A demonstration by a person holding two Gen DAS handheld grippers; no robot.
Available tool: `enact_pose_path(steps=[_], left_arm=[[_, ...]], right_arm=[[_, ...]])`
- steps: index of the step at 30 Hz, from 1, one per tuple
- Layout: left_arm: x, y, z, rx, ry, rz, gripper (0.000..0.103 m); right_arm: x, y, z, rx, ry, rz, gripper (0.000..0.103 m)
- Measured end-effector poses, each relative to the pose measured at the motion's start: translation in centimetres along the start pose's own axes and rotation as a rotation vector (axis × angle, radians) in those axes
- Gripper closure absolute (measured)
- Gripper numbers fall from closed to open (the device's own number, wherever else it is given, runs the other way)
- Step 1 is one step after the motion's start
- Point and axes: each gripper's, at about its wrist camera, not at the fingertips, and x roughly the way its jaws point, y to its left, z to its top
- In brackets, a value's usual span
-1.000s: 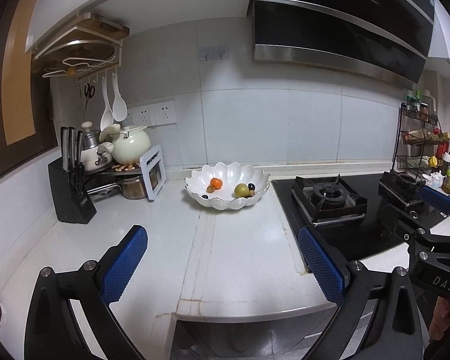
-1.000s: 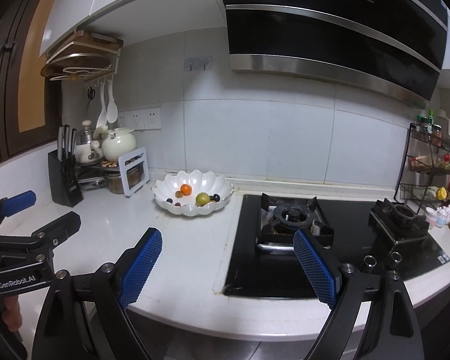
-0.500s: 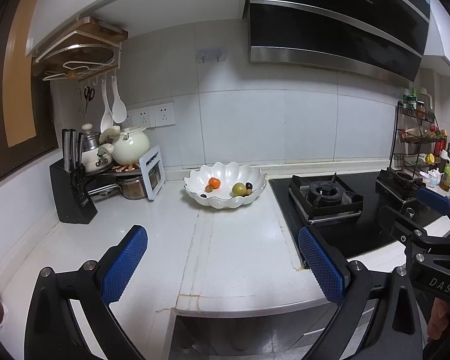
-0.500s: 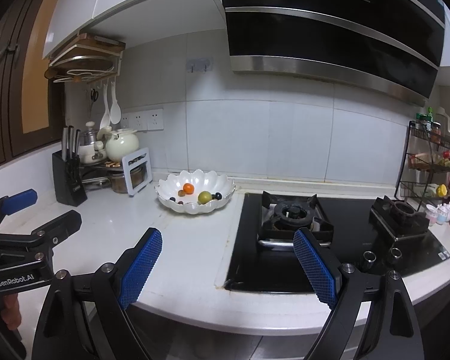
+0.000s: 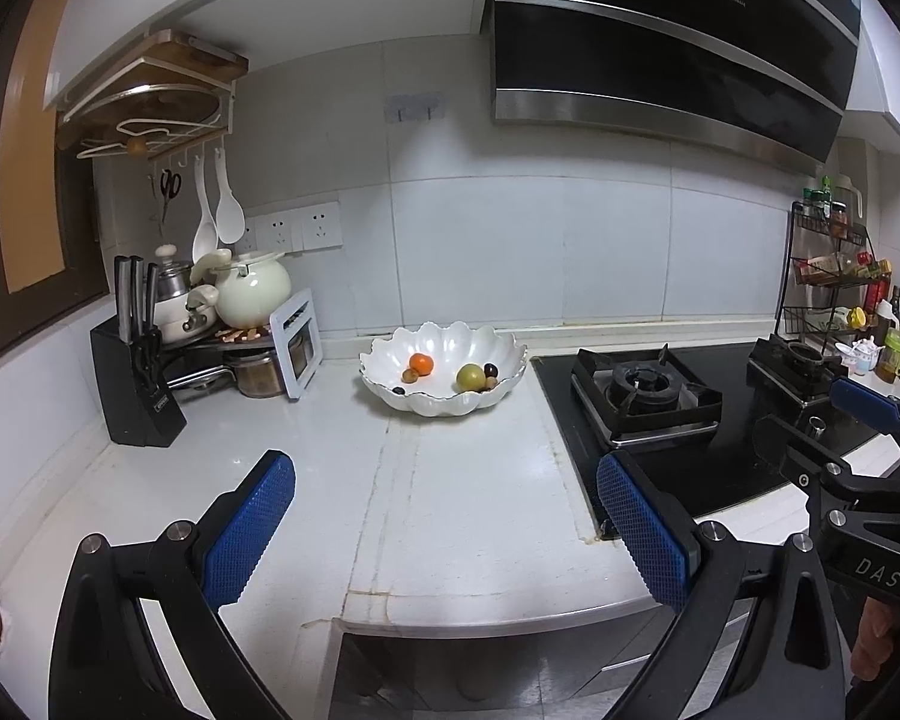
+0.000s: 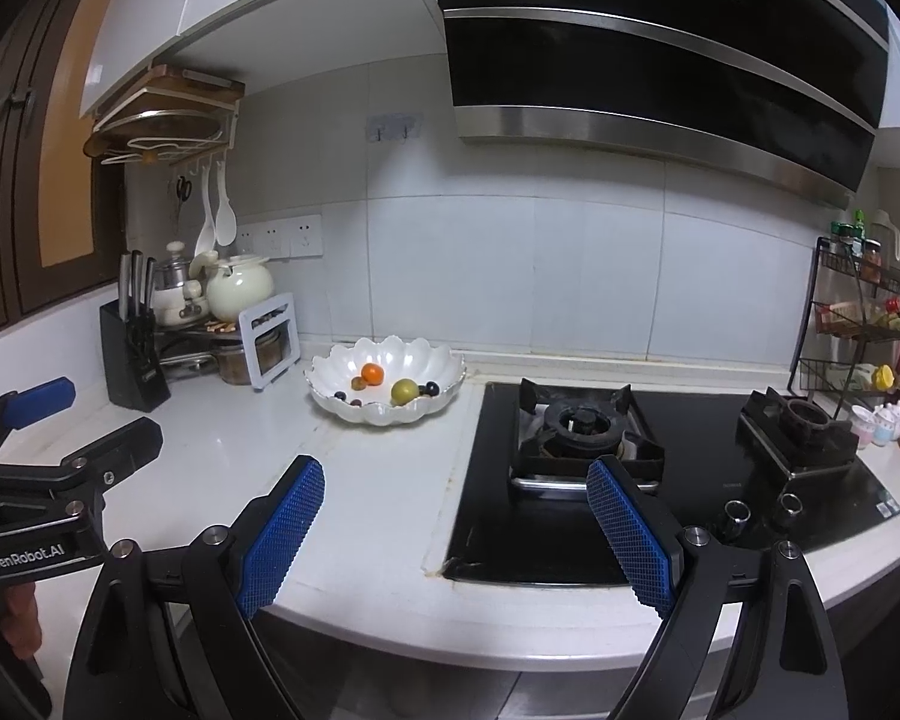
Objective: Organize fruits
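A white scalloped bowl (image 5: 510,354) stands on the counter by the back wall; it also shows in the right wrist view (image 6: 444,363). In it lie an orange fruit (image 5: 420,364), a green-yellow fruit (image 5: 468,377) and a few small dark fruits (image 5: 491,369). My left gripper (image 5: 444,495) is open and empty, well short of the bowl, over the counter's front part. My right gripper (image 6: 453,498) is open and empty, near the front edge of the counter by the hob. Each gripper shows at the edge of the other's view.
A black gas hob (image 6: 660,468) with two burners lies right of the bowl. A knife block (image 5: 135,402), pots, a kettle and a rack (image 5: 294,342) fill the back left corner. A spice rack (image 6: 858,324) stands far right. A range hood (image 6: 660,54) hangs above.
Both views have shifted slightly; the bowl sits a little lower and nearer in the right wrist view. Both grippers stay open and empty.
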Motion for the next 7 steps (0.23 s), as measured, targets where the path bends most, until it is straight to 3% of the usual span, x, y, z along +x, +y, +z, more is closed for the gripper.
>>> enact_pose_path(steps=[7], left_arm=[[0.16,-0.18,-0.01,-0.002,-0.003,0.001,0.000]], right_arm=[[0.29,-0.16,0.02,-0.001,0.002,0.000,0.012]])
